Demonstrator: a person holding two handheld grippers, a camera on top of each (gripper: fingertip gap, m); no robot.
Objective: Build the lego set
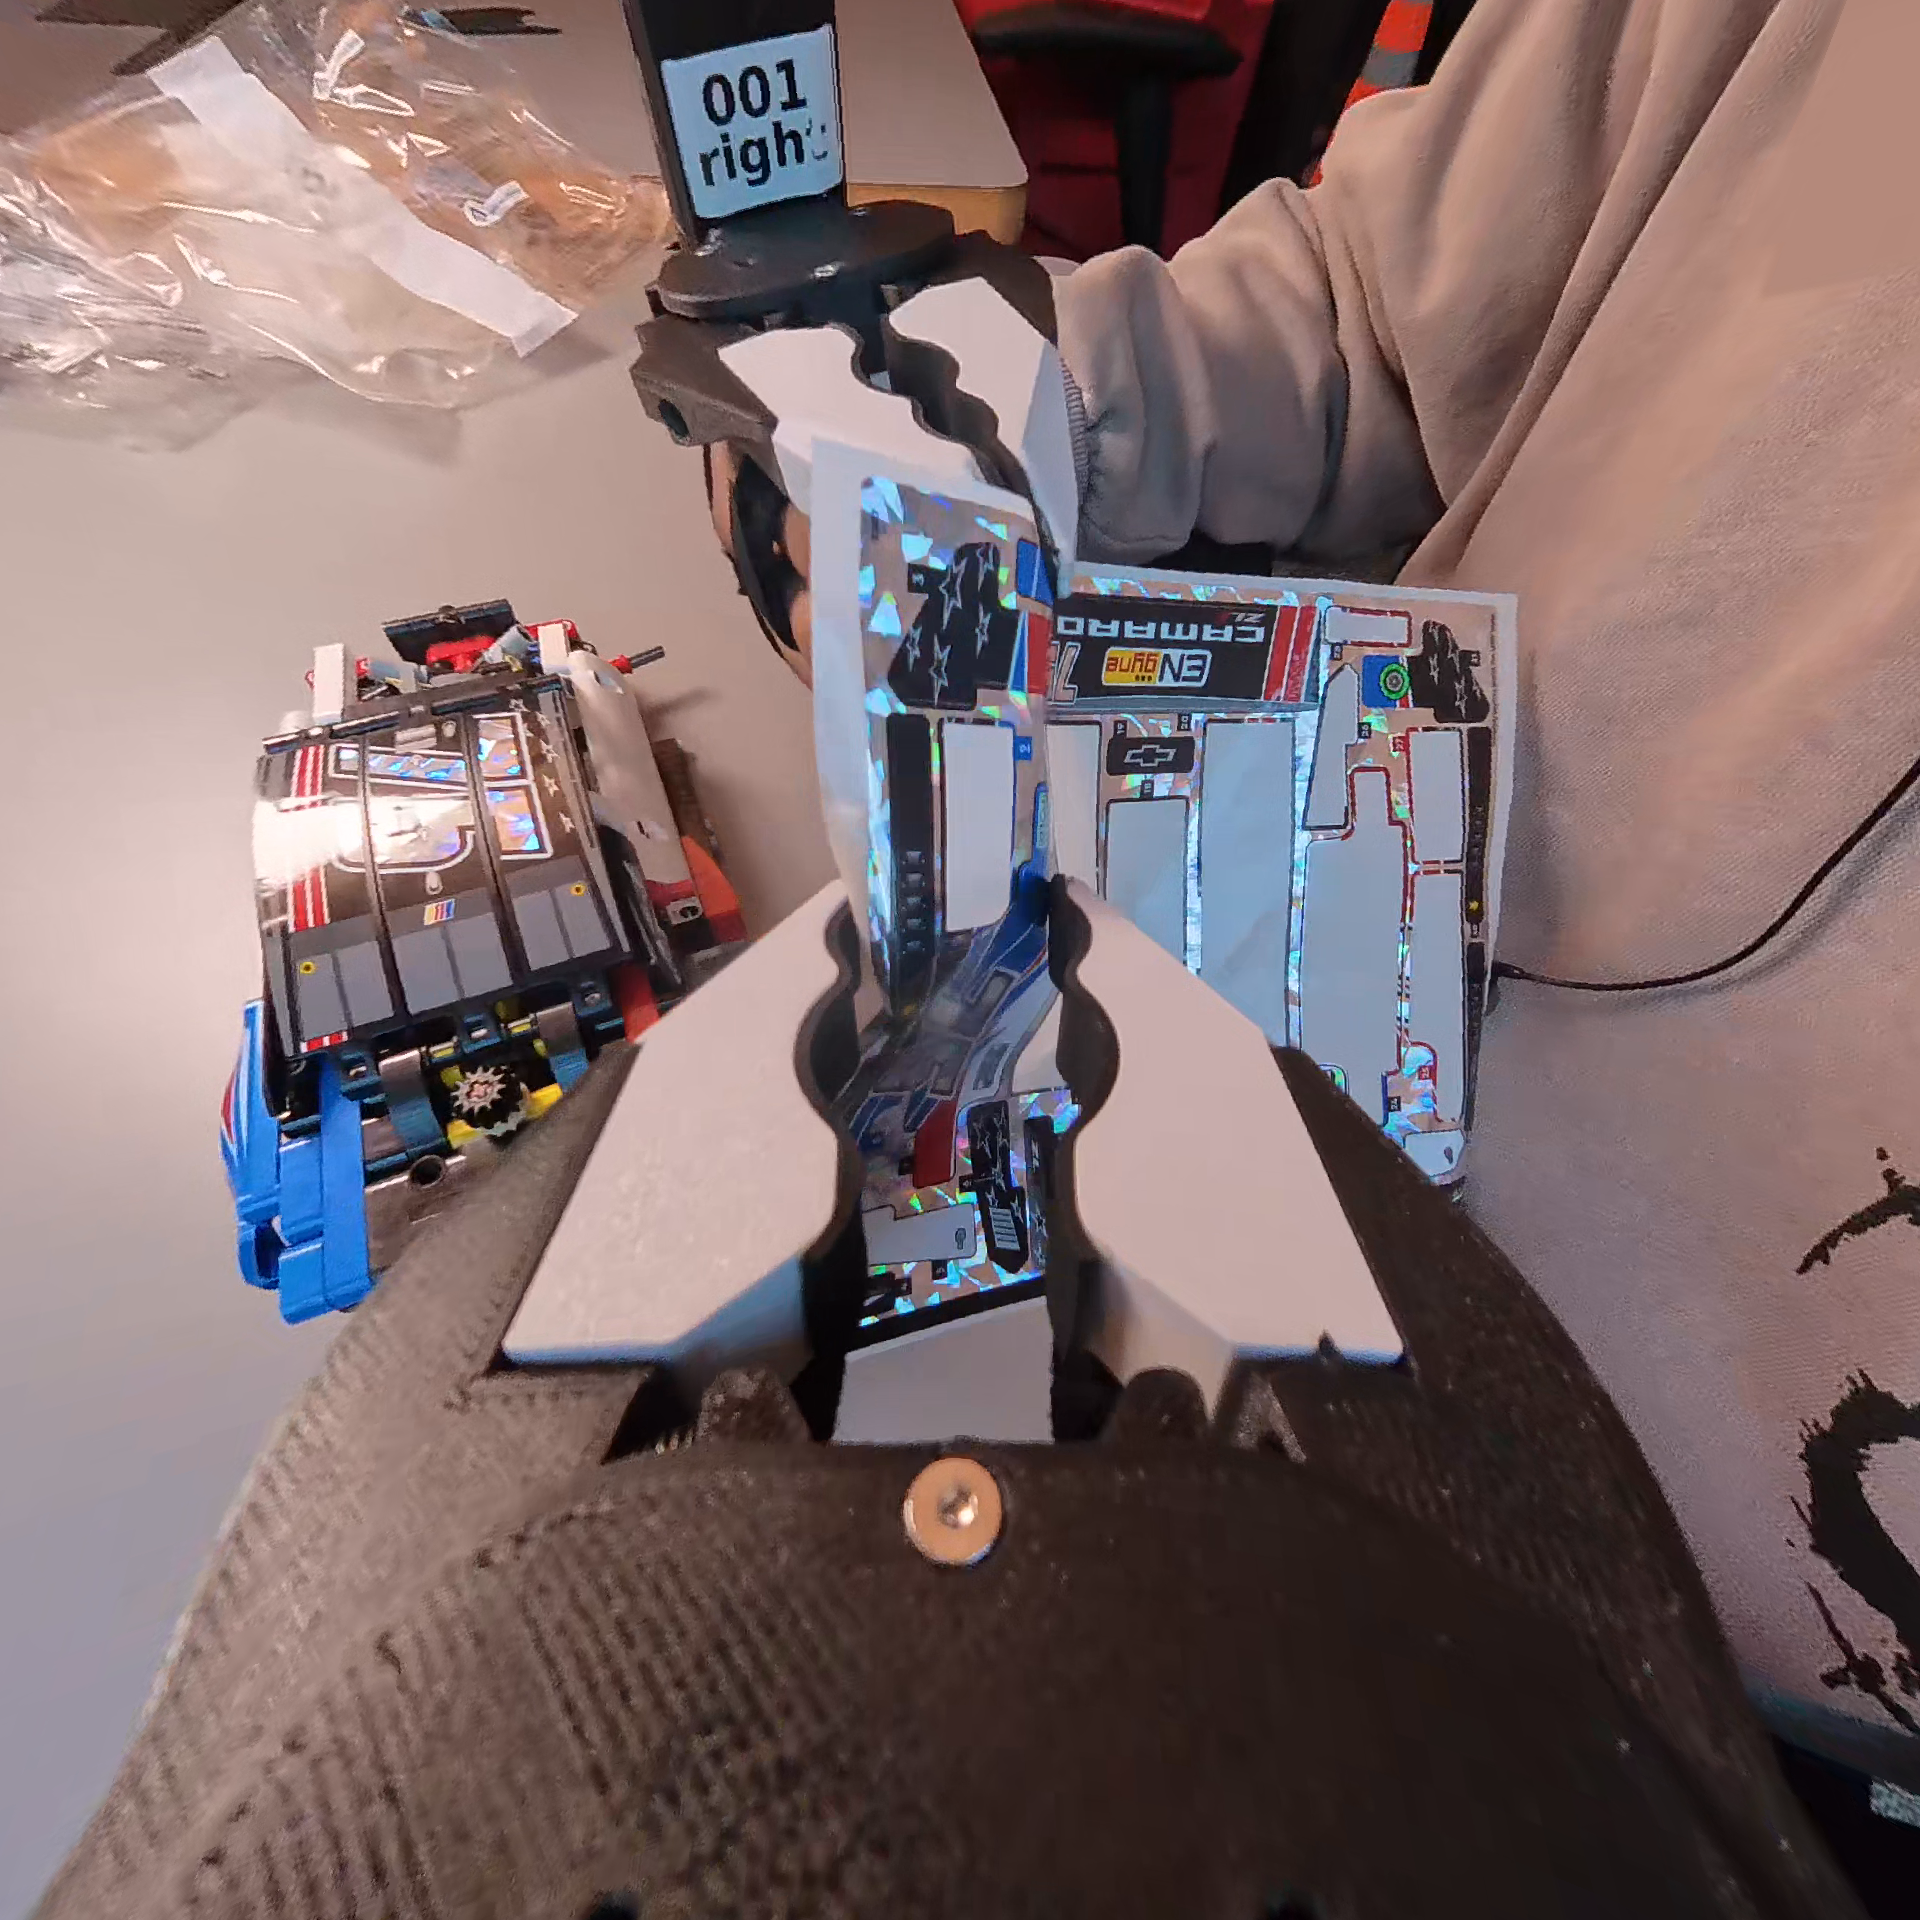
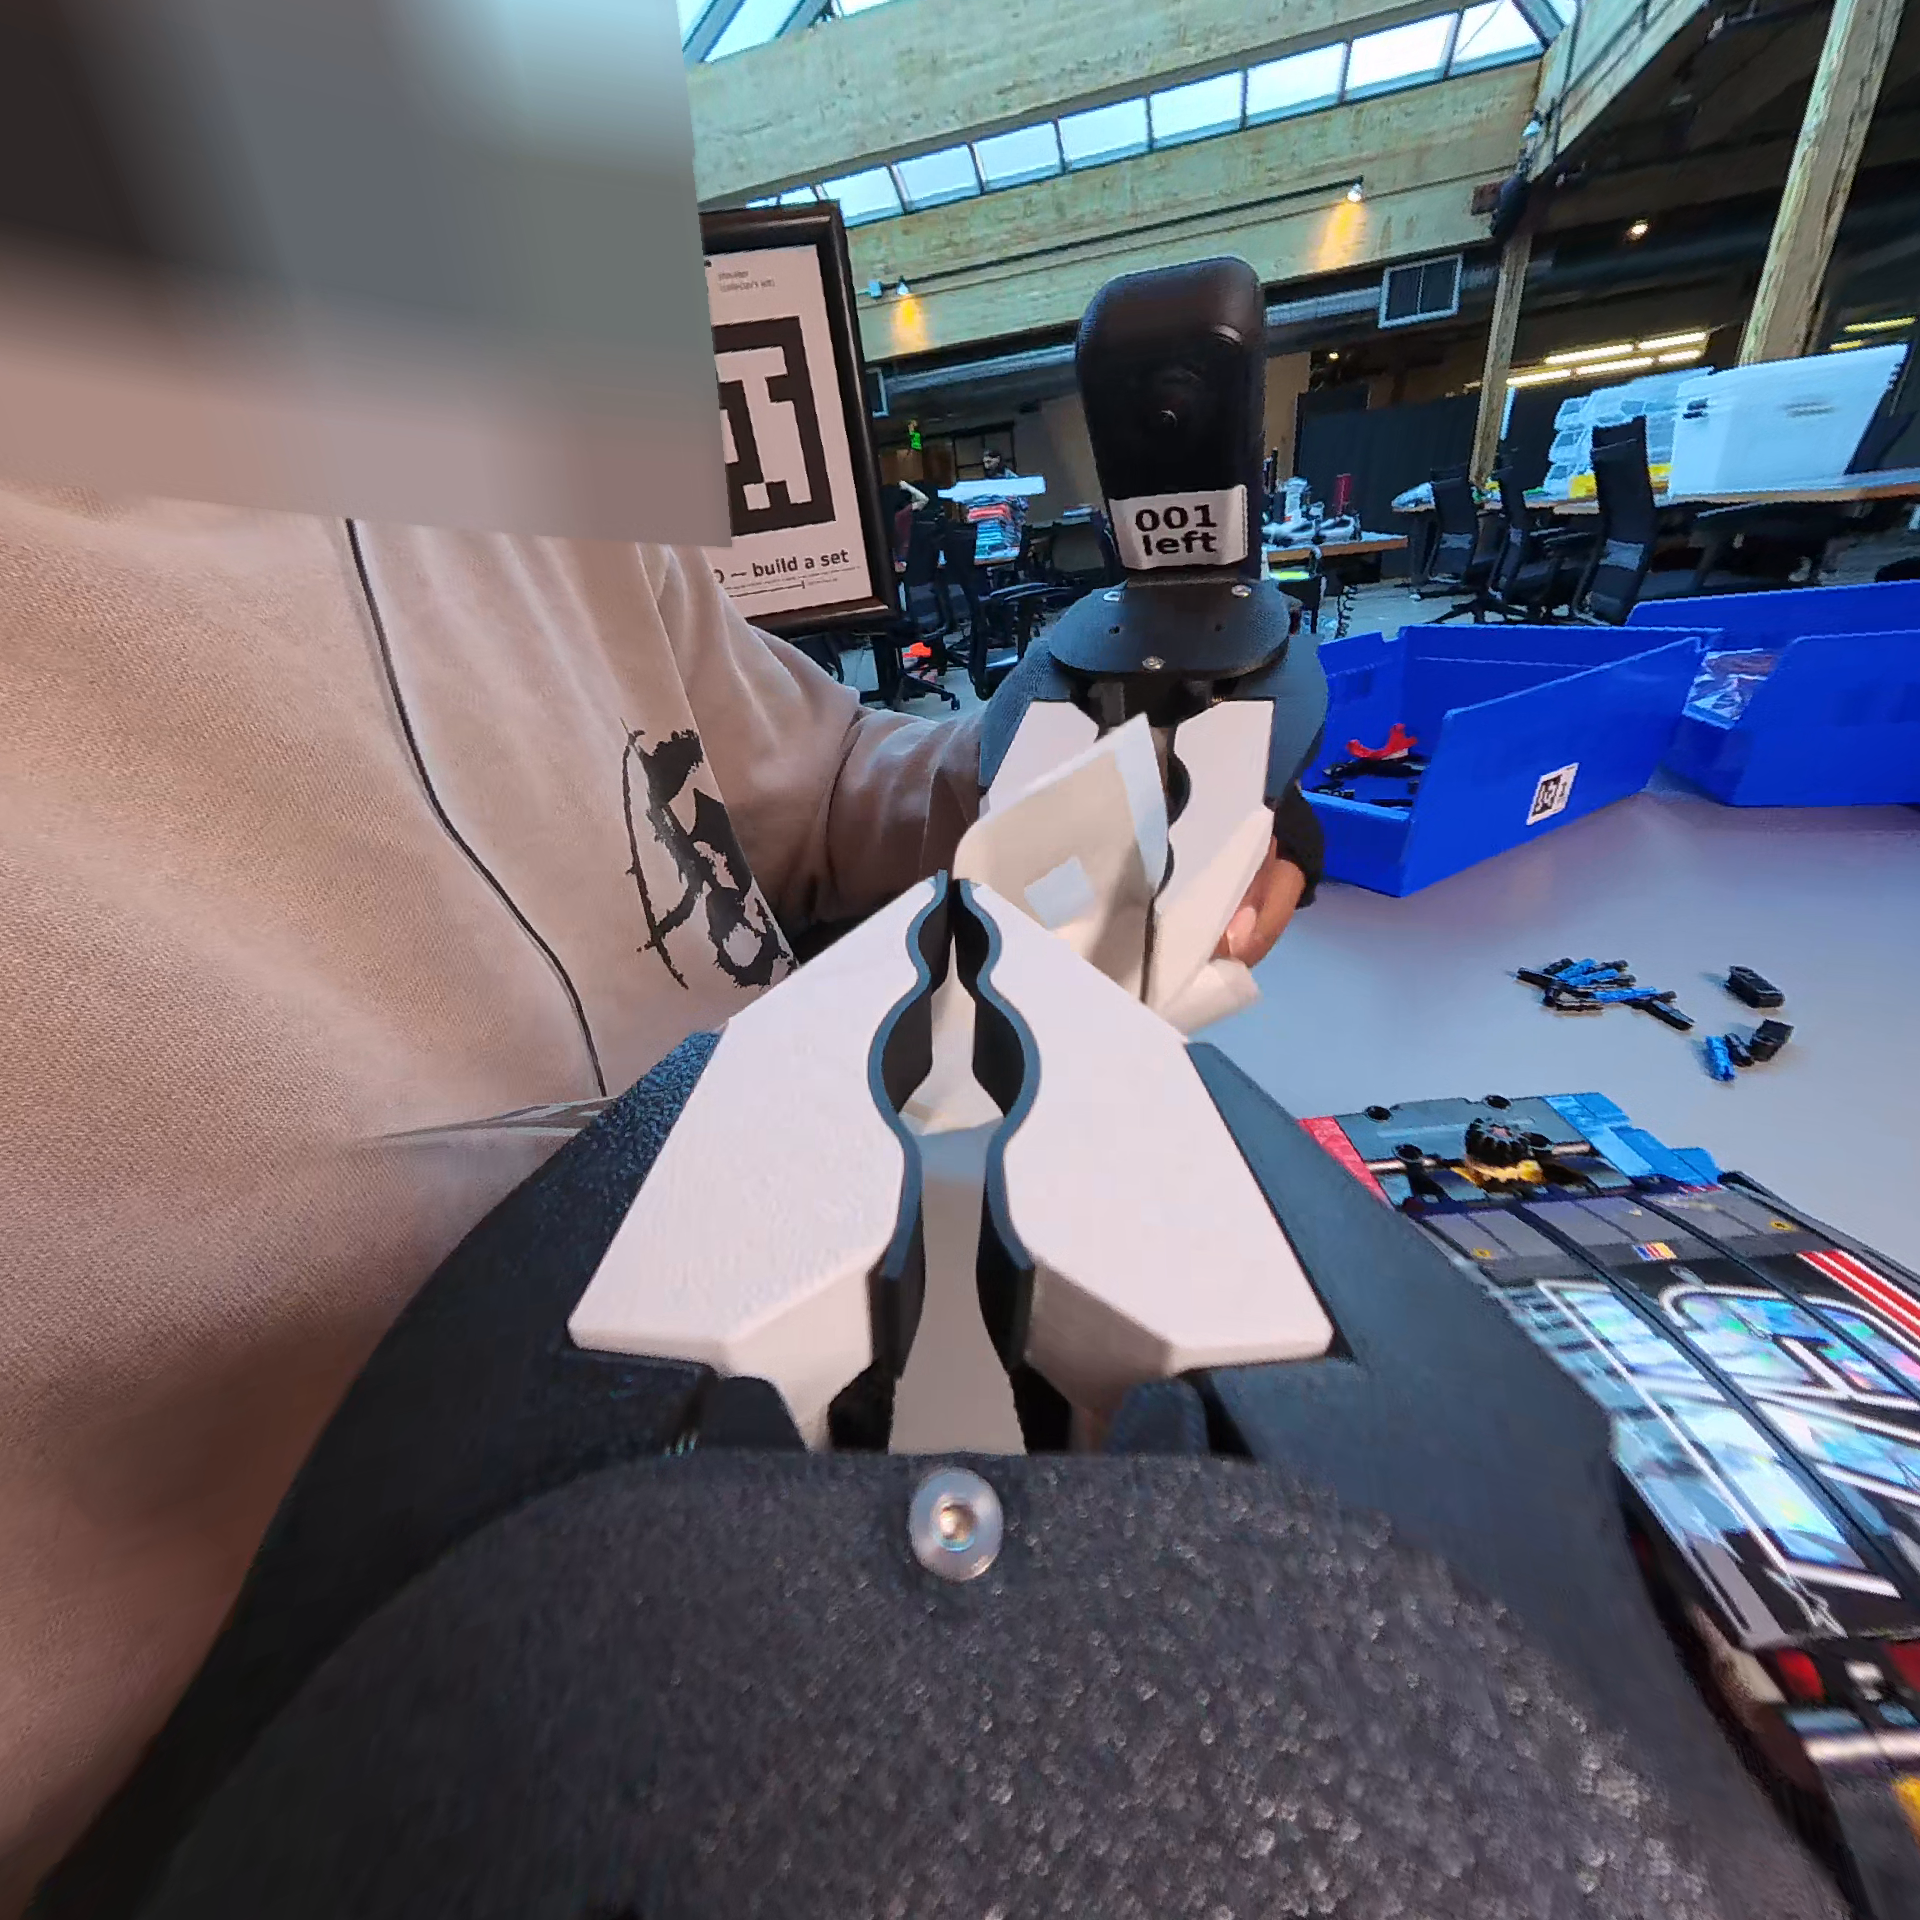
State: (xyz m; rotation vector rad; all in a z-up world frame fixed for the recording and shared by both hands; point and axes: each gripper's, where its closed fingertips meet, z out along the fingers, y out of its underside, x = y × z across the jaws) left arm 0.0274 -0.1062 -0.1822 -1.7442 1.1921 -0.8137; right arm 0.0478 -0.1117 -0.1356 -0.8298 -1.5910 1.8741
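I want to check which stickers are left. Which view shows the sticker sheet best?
The left wrist view: the sticker sheet shows its printed side, folded, with both claws shut on it. The right wrist view shows only its white back.

Holographic sticker sheet (image 1: 1247, 831), held upright off the table, folded sharply so one flap curls forward; many decals already peeled off, leaving blank grey cut-outs; plain white backing (image 2: 1070, 862) in the right wrist view. Partly built lego car (image 1: 447, 883) resting on the grey table left of the sheet, black roof panels bearing red-striped, holographic decals, blue bodywork low at one end.
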